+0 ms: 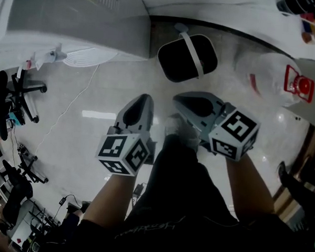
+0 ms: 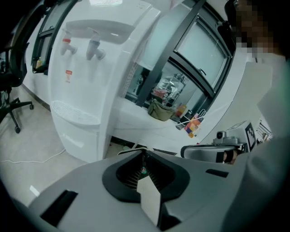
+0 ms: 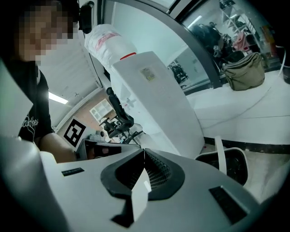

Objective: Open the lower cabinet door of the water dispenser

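The white water dispenser (image 2: 90,68) stands at the left of the left gripper view, with two taps, a drip tray and its lower cabinet door (image 2: 74,138) closed beneath. From the head view its top (image 1: 73,23) shows at the upper left. My left gripper (image 1: 143,100) hangs over the floor, well short of the dispenser, jaws shut and empty (image 2: 144,152). Beside it, my right gripper (image 1: 182,100) is also shut with nothing in it (image 3: 144,150). The right gripper view shows the dispenser's side (image 3: 154,99) with a bottle (image 3: 108,41) on top.
A black bin (image 1: 187,57) with a white handle stands on the floor just ahead of the grippers. A large water bottle (image 1: 273,76) with a red cap lies to the right. A cable (image 1: 69,107) runs across the floor; office chairs (image 1: 17,89) stand at the left.
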The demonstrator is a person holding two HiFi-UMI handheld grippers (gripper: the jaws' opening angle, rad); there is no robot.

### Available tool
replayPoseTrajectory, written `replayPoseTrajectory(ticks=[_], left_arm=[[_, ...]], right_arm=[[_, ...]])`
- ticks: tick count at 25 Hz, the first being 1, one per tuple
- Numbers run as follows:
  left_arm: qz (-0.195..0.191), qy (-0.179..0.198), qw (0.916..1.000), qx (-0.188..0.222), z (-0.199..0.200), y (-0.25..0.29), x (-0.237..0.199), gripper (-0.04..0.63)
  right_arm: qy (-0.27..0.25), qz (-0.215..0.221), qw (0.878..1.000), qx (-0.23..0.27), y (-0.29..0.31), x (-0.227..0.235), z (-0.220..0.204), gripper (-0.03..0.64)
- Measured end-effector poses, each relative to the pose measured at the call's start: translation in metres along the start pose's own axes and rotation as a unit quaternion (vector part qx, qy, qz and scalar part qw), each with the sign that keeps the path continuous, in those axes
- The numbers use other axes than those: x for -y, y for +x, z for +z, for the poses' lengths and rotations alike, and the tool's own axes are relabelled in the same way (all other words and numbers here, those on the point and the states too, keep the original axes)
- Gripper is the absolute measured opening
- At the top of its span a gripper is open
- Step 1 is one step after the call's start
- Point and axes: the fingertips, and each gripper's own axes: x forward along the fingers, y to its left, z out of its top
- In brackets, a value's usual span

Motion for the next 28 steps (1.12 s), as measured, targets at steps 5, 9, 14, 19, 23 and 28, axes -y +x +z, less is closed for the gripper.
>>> replayPoseTrajectory(ticks=[5,9,14,19,23,28], left_arm=[[0.038,-0.002,0.9993,0.006,0.004,0.029,-0.035,0.019],[0.055,-0.011,0.9984,0.007,0.008,0.054,-0.055,0.088],[0.095,-0.020,0.9952,0.010,0.006,0.075,-0.085,0.201],[0.129,-0.035,0.9910,-0.003,0.000,0.101,-0.112,0.238],[0.149,-0.036,0.9881,-0.008,-0.001,0.115,-0.125,0.242],[0.183,-0.068,0.9807,-0.011,-0.006,0.132,-0.141,0.253]], right_arm=[[0.015,-0.005,1.000,-0.001,0.019,0.021,-0.009,0.014],[0.022,0.000,1.000,0.002,0.032,0.028,-0.012,0.014],[0.028,0.002,1.000,-0.009,0.038,0.036,-0.025,0.015],[0.047,0.003,0.999,-0.011,0.040,0.043,-0.029,0.014],[0.059,0.003,0.998,-0.008,0.041,0.041,-0.030,0.015],[0.066,0.008,0.998,-0.015,0.042,0.040,-0.032,0.015]])
